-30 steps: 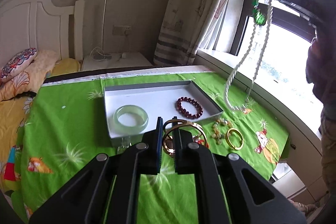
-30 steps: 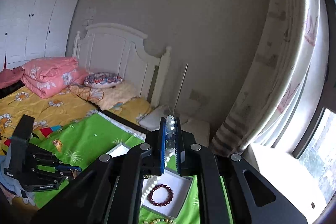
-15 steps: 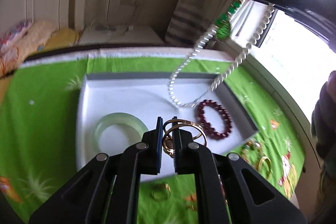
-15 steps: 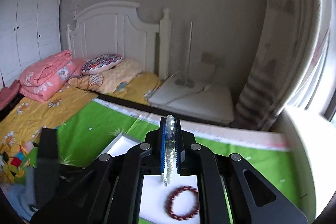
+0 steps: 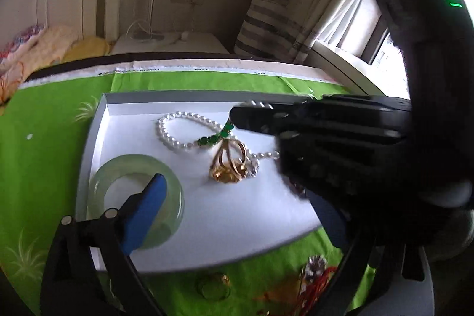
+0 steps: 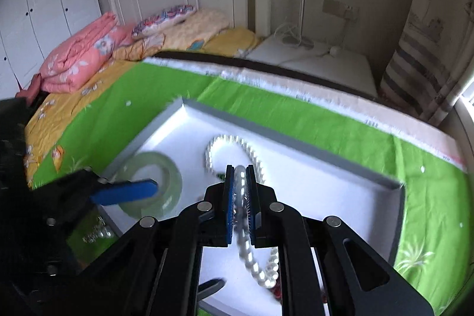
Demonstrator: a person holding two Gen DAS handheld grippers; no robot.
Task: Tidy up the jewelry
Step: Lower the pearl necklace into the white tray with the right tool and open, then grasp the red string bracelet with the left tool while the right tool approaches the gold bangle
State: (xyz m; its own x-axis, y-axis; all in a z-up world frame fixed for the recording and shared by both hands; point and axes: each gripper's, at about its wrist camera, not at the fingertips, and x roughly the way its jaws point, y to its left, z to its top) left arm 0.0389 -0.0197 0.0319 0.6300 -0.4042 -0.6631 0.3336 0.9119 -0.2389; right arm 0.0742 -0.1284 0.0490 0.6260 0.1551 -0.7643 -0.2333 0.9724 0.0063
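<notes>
A white pearl necklace (image 5: 174,132) with green beads lies looped in the white tray (image 5: 97,120), one end clamped in the right gripper (image 6: 240,185). The left gripper (image 5: 237,188) jaws are opening over gold bangles (image 5: 229,162), nothing between them; its right finger is hidden.

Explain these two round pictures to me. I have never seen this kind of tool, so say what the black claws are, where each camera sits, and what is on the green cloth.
No robot here: a person holds a two-finger claw in each hand, each with a wide-angle camera looking along its fingers. One picture is from the left claw, one from the right.

A green cloth covers the bed, with a white tray on it. In the tray lie a pale green bangle and gold bangles. Smaller pieces, blurred, lie on the cloth.

The right gripper is shut on a pearl necklace with green beads, which already partly rests in the tray. The left gripper is opening over the gold bangles, nothing between its fingers.
</notes>
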